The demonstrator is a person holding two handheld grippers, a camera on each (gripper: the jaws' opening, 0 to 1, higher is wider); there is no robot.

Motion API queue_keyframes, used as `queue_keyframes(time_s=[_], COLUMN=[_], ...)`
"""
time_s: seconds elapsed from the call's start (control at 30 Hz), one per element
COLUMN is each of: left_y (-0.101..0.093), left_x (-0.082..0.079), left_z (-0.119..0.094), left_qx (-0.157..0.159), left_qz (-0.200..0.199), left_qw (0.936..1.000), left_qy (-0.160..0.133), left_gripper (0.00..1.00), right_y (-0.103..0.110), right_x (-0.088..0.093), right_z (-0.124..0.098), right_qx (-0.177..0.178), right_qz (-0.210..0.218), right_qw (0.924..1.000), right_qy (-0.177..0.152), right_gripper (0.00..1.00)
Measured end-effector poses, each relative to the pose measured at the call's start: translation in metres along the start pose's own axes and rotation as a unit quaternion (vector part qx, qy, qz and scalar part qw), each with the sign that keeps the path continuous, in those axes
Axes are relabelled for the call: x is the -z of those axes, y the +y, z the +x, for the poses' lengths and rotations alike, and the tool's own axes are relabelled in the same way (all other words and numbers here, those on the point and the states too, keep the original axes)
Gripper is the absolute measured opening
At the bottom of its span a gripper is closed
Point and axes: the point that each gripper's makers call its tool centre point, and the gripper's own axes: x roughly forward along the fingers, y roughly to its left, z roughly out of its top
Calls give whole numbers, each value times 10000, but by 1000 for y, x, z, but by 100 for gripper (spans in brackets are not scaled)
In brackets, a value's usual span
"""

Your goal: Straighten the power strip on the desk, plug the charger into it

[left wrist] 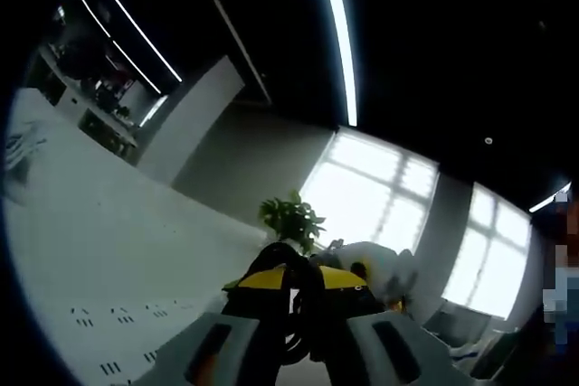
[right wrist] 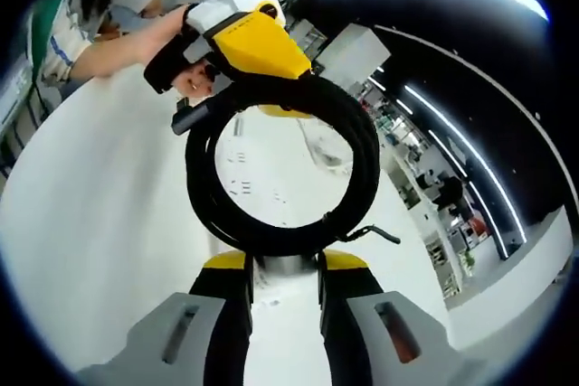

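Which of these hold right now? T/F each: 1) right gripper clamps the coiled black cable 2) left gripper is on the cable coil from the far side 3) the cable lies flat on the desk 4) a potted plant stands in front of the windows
1) True. The right gripper is shut on the coiled black cable.
2) True. The left gripper meets the coil's far side, a hand holding it.
3) False. The coil is held up above the white desk.
4) True. A potted plant stands before the windows.
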Motion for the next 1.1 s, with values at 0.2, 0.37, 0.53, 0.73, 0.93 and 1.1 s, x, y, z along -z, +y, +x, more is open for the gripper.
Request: queue_keyframes(time_s=[0.2, 0.37, 0.53, 0.73, 0.93, 1.1], left_y=[-1, 0, -1, -2, 0, 1], left_x=[0, -1, -1, -1, -3, -3], left_z=[-1, -2, -2, -2, -2, -3], left_qx=[-21, -36, -22, -4, -40, -57], left_qz=[28, 31, 0, -1, 23, -72], left_qw=[10000, 10000, 10000, 10000, 10000, 10000], left_qy=[41, 49, 48, 73, 72, 36], left_gripper=[10, 10, 10, 10, 10, 11], right_y=[2, 3, 6, 9, 8, 6], right_x=[2, 3, 4, 4, 8, 14], right_z=[3, 9, 13, 15, 15, 12], right_qx=[-711, -1243, -1595, -1749, -1826, -1933], right_qz=[-247, -175, -131, -255, -165, -275], right_qw=[9961, 9894, 9837, 9784, 9726, 9703], right_qy=[459, 728, 824, 1073, 1433, 1430], right_gripper=[27, 27, 27, 26, 25, 24])
